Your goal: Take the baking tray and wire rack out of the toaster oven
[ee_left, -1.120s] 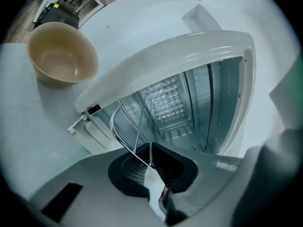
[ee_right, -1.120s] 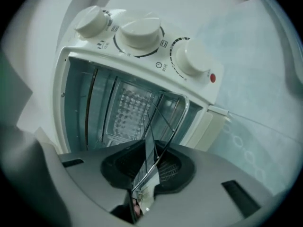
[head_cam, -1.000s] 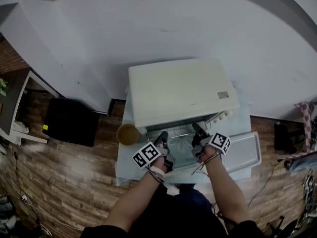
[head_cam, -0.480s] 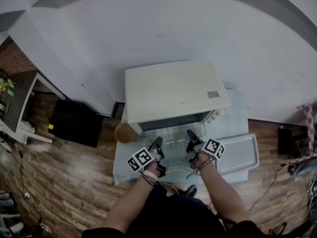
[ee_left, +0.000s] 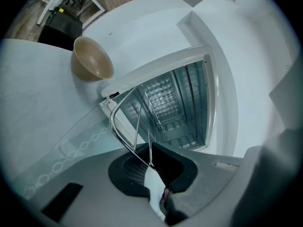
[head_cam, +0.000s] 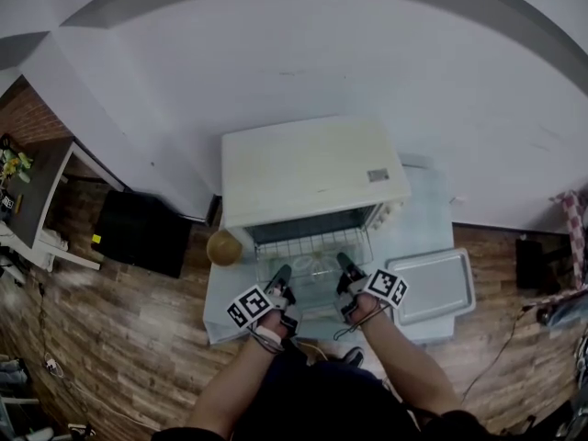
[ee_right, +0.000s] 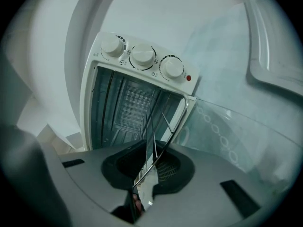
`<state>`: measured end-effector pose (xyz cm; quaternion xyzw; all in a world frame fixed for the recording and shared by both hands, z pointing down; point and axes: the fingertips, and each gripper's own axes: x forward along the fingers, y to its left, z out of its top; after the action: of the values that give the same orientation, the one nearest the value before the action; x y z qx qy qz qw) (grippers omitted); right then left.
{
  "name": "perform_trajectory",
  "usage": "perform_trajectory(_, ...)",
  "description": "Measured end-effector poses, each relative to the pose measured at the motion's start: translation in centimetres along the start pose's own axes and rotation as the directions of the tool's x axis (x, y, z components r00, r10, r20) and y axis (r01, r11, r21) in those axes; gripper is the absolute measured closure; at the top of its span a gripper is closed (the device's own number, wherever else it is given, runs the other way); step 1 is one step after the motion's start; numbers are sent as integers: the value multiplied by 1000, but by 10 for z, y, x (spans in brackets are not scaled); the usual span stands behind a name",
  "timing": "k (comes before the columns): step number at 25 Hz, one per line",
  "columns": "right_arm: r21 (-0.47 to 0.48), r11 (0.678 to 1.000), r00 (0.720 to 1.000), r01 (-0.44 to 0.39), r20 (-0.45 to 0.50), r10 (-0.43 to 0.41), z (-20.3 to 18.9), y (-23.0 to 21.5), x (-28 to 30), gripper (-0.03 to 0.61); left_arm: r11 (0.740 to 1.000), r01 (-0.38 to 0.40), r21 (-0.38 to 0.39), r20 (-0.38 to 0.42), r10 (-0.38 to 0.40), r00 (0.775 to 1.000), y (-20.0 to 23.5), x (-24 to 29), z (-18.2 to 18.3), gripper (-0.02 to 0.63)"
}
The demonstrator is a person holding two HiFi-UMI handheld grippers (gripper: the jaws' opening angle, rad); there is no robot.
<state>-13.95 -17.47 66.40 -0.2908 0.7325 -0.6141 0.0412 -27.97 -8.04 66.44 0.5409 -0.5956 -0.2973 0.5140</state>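
The left gripper (head_cam: 281,272) is clamped, the right gripper (head_cam: 343,262) closing tighter, on the near edge of the wire rack (head_cam: 312,246), partly out of the toaster oven (head_cam: 308,168). The baking tray (head_cam: 432,285) sits right on the desk (head_cam: 424,217). Uneven pulling could jam the rack.

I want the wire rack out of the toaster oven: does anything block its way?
Nothing visible does. The wire rack juts from the open toaster oven over the lowered glass door; the bowl sits left of the door, the baking tray right of it, both off its path.
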Motion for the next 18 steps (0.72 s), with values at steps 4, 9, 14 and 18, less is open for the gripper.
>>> perform_trajectory(4, 3, 1000, 1000, -10, 0, 10, -6, 0, -11, 535, 1000, 22, 13, -12, -22, 1000, -3, -8, -7, 598)
perform_trajectory(9, 20, 999, 1000, -29, 0, 29, -13, 3, -25, 545, 998, 58, 23, -18, -57, 998, -9, -20, -15, 598)
perform_trajectory(14, 55, 997, 998, -56, 10, 55, -18, -2, -41, 565, 997, 64, -43, -1, -64, 998, -9, -32, -27, 598)
perform_trajectory(18, 51, 997, 998, -64, -6, 65, -23, -3, -52, 566, 997, 60, -53, 2, -60, 998, -9, -43, -36, 600)
